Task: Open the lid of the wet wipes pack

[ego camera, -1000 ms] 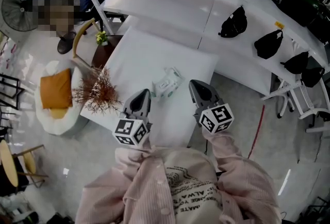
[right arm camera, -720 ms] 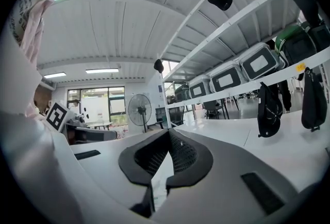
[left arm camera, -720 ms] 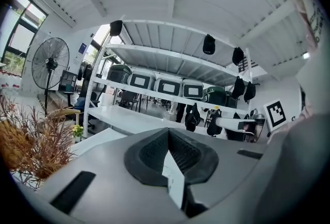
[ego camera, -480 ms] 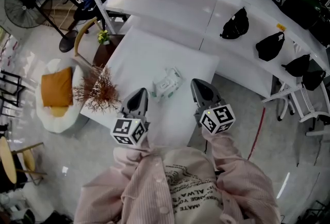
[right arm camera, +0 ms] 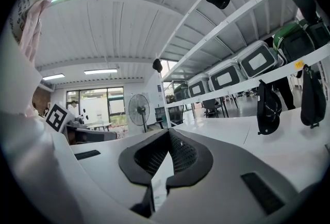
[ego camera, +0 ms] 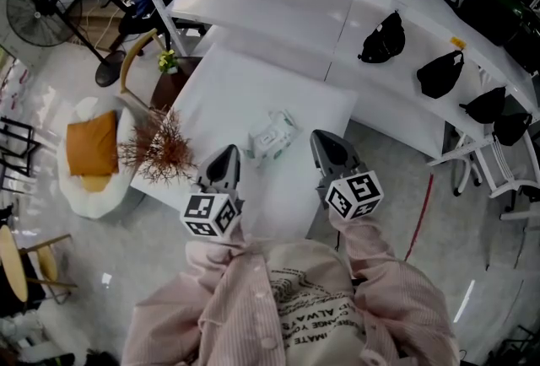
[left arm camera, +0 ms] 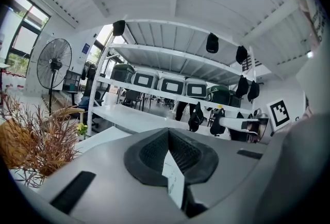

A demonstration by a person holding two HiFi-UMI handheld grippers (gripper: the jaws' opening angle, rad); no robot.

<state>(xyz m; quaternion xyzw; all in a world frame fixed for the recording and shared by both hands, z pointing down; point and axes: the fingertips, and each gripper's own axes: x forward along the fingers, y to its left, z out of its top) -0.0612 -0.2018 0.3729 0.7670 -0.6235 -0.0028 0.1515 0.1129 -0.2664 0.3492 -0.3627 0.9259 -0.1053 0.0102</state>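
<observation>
Nothing has been moved since a second ago: both grippers are kept in the same spots, and the wet wipes pack (ego camera: pixel 272 135) is found where it lay before.

The pack is laid flat on the white table (ego camera: pixel 232 86), near the edge closest to the person. It is too small in the head view for its lid to be made out. It is not touched by anything.

The left gripper (ego camera: pixel 229 152) is held just to the left of the pack, and the right gripper (ego camera: pixel 320 137) just to its right, so the pack is seen between the two tips. In the left gripper view, the jaws of the left gripper (left arm camera: pixel 168 131) are pressed together at the tips and nothing is pinched. In the right gripper view, the jaws of the right gripper (right arm camera: pixel 168 132) are pressed together too, and nothing is pinched. A marker cube (ego camera: pixel 211 214) is carried on the left one. Both are held out from pink sleeves (ego camera: pixel 384 288).

Farther out, a dried plant (ego camera: pixel 160 149) is seen at the table's left side, with an orange cushion (ego camera: pixel 91 145) beyond it. A fan (ego camera: pixel 46 6) is stood at the far left. Black bags (ego camera: pixel 381 37) are laid on a long white counter (ego camera: pixel 278 6) behind the table.
</observation>
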